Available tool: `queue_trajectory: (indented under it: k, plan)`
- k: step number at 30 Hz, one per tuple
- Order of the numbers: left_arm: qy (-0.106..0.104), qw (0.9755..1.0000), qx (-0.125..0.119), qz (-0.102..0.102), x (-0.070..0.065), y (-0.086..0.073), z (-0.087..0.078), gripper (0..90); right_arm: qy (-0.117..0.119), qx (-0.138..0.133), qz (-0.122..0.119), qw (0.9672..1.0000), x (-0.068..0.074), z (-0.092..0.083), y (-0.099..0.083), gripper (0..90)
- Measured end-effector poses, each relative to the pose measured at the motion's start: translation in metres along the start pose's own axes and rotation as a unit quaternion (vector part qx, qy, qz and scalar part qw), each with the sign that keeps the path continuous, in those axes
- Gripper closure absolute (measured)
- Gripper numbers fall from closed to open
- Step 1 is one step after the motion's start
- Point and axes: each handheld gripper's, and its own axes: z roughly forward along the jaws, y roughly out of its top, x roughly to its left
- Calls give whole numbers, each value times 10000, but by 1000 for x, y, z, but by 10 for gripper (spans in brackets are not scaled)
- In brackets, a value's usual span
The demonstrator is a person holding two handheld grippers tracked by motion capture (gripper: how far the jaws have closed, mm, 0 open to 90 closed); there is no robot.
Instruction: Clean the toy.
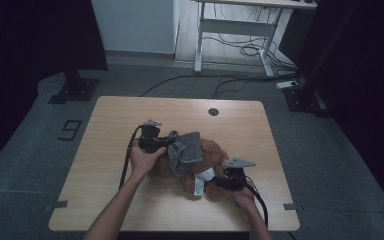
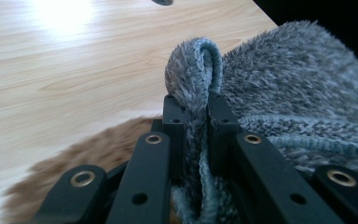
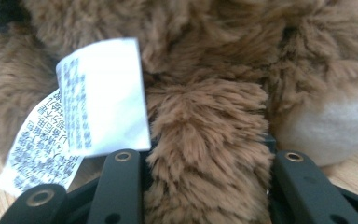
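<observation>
A brown plush toy point(image 1: 215, 165) lies in the middle of the wooden table point(image 1: 105, 145), partly covered by a grey knitted garment point(image 1: 187, 150). My left gripper point(image 1: 169, 141) is shut on a folded edge of that grey knit point(image 2: 196, 74), which stands up in a loop between its jaws. Brown fur point(image 2: 93, 154) shows under it in the left gripper view. My right gripper point(image 1: 219, 181) is at the toy's near right side, shut on a thick brown furry limb point(image 3: 205, 140). A white printed label point(image 3: 102, 98) hangs beside that limb, and the label point(image 1: 200, 182) also shows from above.
The table has a round cable hole point(image 1: 213, 111) near its far edge. Bare wood lies to the left and right of the toy. Beyond the table stand a white desk frame point(image 1: 200, 40) and loose cables point(image 1: 240, 80) on the grey floor.
</observation>
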Motion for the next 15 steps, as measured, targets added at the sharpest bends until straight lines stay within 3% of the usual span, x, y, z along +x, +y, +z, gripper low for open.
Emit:
queue_trajectory:
  k: [6,9,11,15]
  plan:
    - [528,9981,-121,298,10,-14,-27,803,-38,57,26,10000,0,1,-1,598]
    - [498,9986,-80,125,25,-29,-36,804,-37,70,7,10000,0,0,-1,596]
    - [587,9983,7,28,35,-42,-39,804,-17,71,18,10000,0,0,-1,596]
    - [513,9982,150,-277,50,-65,-33,805,-16,81,80,9999,-1,1,-1,596]
